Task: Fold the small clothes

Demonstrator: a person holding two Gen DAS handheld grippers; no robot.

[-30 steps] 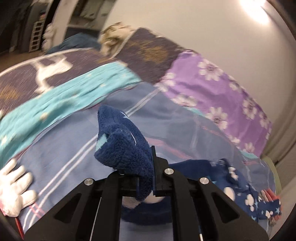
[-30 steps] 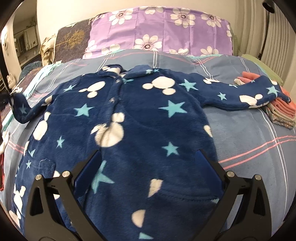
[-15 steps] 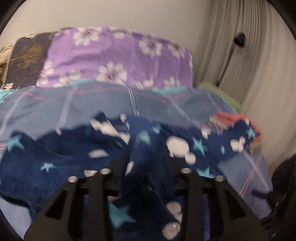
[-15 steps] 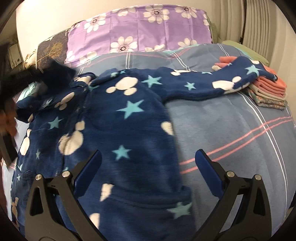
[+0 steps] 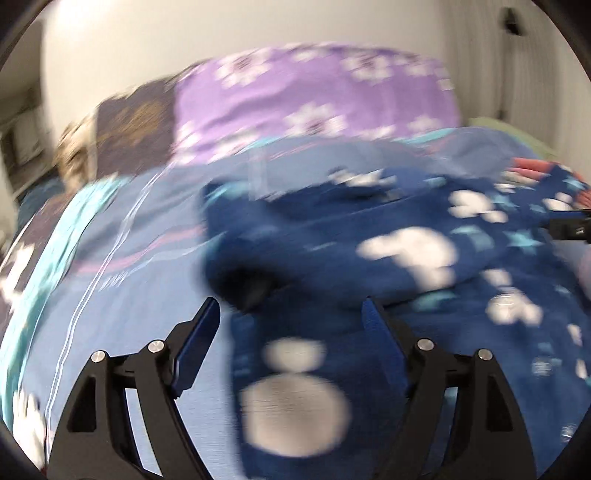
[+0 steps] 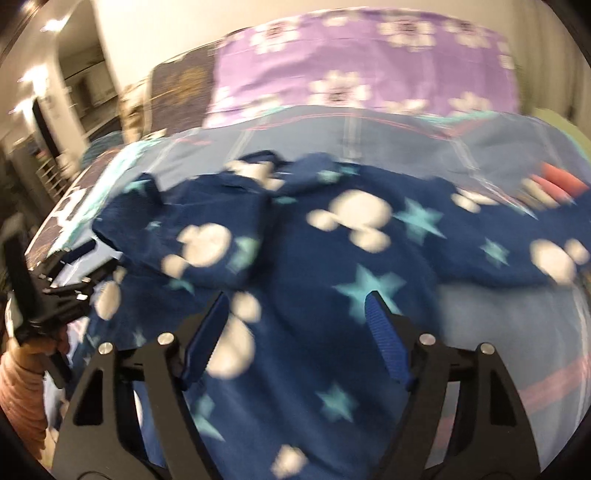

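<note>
The left tongs [image 5: 290, 317] are spreading apart with nothing pinched, only the fleece jacket [image 5: 388, 266] lying below the gap. The right tongs [image 6: 297, 314] are narrowing above the jacket body, pads not pressing cloth. The dark blue jacket, patterned with stars and white blobs, lies flat on a striped blue bed cover [image 6: 517, 325]. One sleeve [image 6: 207, 240] lies folded across the chest at ten o'clock in the right view; the other reaches toward three o'clock. It looks soft, light and floppy; best pinched at a cuff or hem.

We see a bed under a blue striped cover [image 6: 498, 325]; a purple flowered pillow [image 6: 369, 62] at twelve o'clock meets a pale wall [image 5: 184, 33], bright ceiling lights [image 6: 51, 26] at ten o'clock.
</note>
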